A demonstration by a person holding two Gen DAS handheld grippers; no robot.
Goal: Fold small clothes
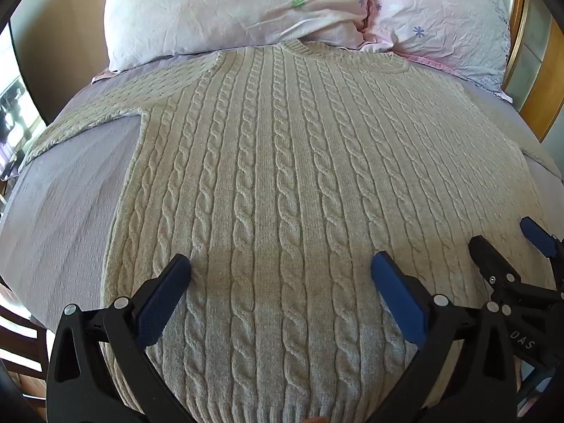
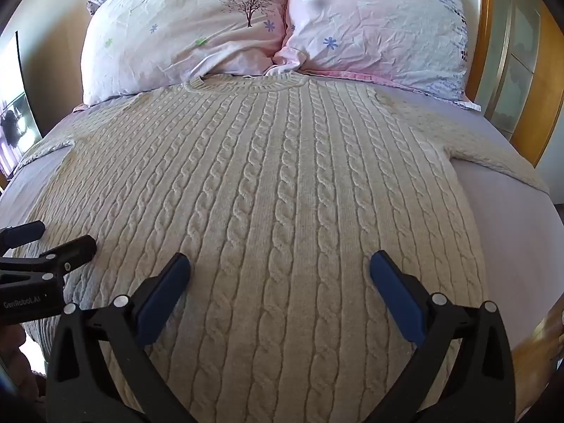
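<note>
Bright daylight fills both views, glaring at a window (image 1: 14, 105) on the left edge. Soft shadows fall across the near sweater (image 1: 282, 211). Fisheye distortion bends the edges; dark vignettes frame the corners.

Cream cable-knit sweater (image 2: 282, 194) lies flat on the bed (image 2: 511, 218); right tongs (image 2: 280, 264) spread wide above its hem.

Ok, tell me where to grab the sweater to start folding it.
Take the sweater by its sleeves: the left gripper on the left sleeve, the right gripper on the right sleeve. Both lie spread flat outward, so come from the outer edges and probably fold inward.
</note>
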